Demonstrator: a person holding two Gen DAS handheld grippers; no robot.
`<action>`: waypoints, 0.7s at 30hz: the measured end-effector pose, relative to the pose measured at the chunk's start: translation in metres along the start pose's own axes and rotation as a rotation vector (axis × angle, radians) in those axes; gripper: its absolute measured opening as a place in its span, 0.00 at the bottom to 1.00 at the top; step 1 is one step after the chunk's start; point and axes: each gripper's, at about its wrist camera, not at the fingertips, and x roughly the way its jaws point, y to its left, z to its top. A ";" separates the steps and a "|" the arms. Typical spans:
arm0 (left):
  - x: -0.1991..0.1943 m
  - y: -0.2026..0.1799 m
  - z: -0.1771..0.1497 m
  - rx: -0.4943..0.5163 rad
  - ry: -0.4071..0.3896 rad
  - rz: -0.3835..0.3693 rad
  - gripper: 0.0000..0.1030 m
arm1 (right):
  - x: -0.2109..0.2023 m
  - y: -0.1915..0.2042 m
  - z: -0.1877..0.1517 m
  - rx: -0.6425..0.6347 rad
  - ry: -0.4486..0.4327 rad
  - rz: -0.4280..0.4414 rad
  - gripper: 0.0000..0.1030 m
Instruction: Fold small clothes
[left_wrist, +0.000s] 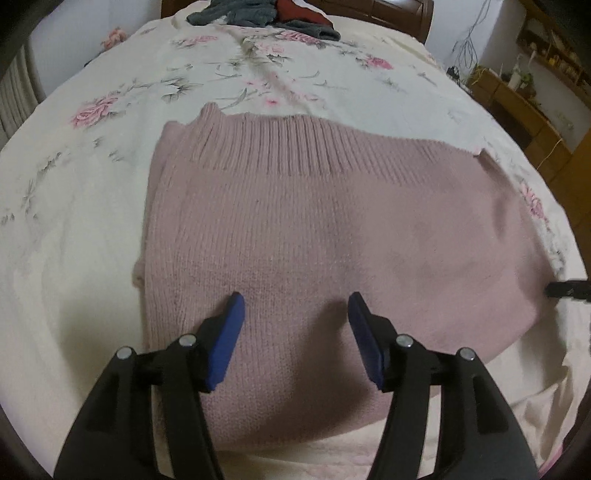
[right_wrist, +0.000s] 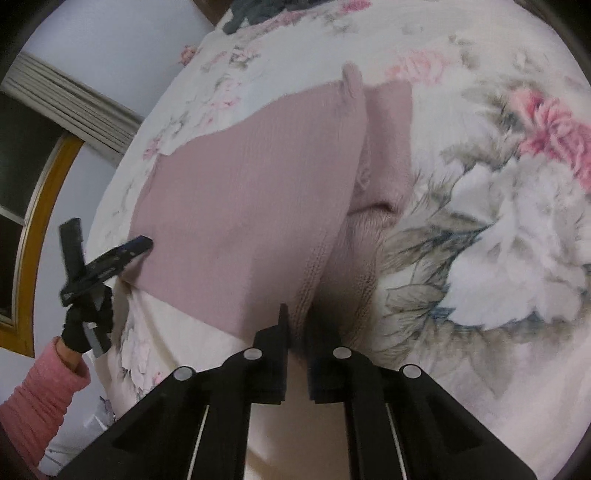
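A pink knitted sweater (left_wrist: 332, 229) lies folded on the floral bedsheet (left_wrist: 92, 229), its ribbed hem at the far side. My left gripper (left_wrist: 295, 301) hovers open over the sweater's near part, blue pads (left_wrist: 229, 339) wide apart with nothing between them. In the right wrist view the sweater (right_wrist: 240, 206) shows a folded layer along its right side. My right gripper (right_wrist: 299, 325) is shut on the sweater's near folded edge. Its tip (left_wrist: 569, 290) shows at the sweater's right side. The left gripper (right_wrist: 107, 236) stands at the sweater's left corner, held by a black-gloved hand (right_wrist: 85, 325) with a pink sleeve.
A pile of dark grey and red clothes (left_wrist: 266, 14) sits at the far end of the bed, against a wooden headboard (left_wrist: 399, 14). Wooden cabinets (left_wrist: 535, 122) stand to the right. A yellow-framed window (right_wrist: 37, 221) is beyond the bed's left side.
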 end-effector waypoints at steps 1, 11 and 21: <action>0.000 -0.001 0.000 0.013 0.002 0.005 0.56 | -0.008 -0.002 -0.002 0.008 -0.010 0.014 0.07; 0.006 0.005 -0.002 0.003 0.014 -0.013 0.56 | 0.009 -0.027 -0.011 0.073 0.045 0.000 0.07; 0.007 0.003 0.001 -0.015 0.013 -0.006 0.59 | 0.011 -0.033 -0.009 0.096 0.041 0.030 0.15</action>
